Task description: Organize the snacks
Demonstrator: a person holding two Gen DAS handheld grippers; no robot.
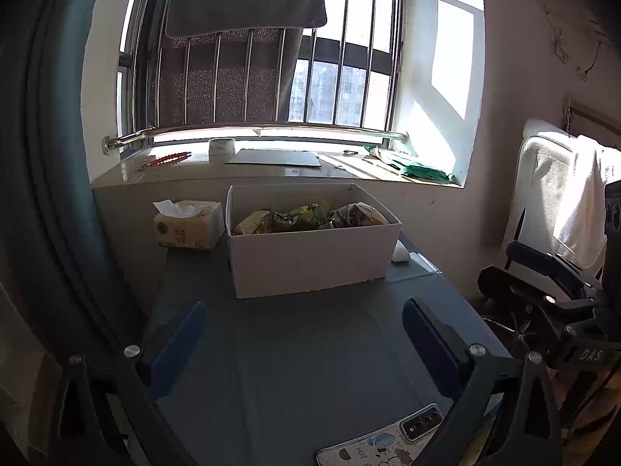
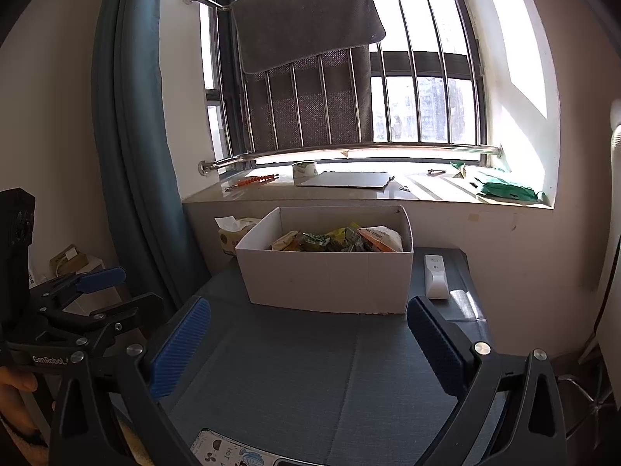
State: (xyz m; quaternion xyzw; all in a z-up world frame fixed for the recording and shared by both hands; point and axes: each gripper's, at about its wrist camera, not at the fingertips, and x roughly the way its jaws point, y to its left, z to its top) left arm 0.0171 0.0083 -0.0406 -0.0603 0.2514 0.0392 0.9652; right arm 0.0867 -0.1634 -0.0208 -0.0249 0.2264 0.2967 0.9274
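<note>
A grey table (image 2: pixel 310 369) was set below a barred window (image 2: pixel 407 97). One white box (image 2: pixel 330 279) of snack packets (image 2: pixel 341 239), one tissue pack (image 1: pixel 190 225), one remote (image 2: pixel 435 275) and one phone (image 1: pixel 384 440) were counted. The left gripper (image 1: pixel 304 334) and right gripper (image 2: pixel 308 334) were held wide apart, nothing gripped.

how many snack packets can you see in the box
About 4, bunched along the back of the cardboard box: a tan packet at left, green ones and mid, an orange-white one right; more may be hidden.

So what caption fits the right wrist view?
Open right gripper faces a white box of snack packets on a grey table.
</note>
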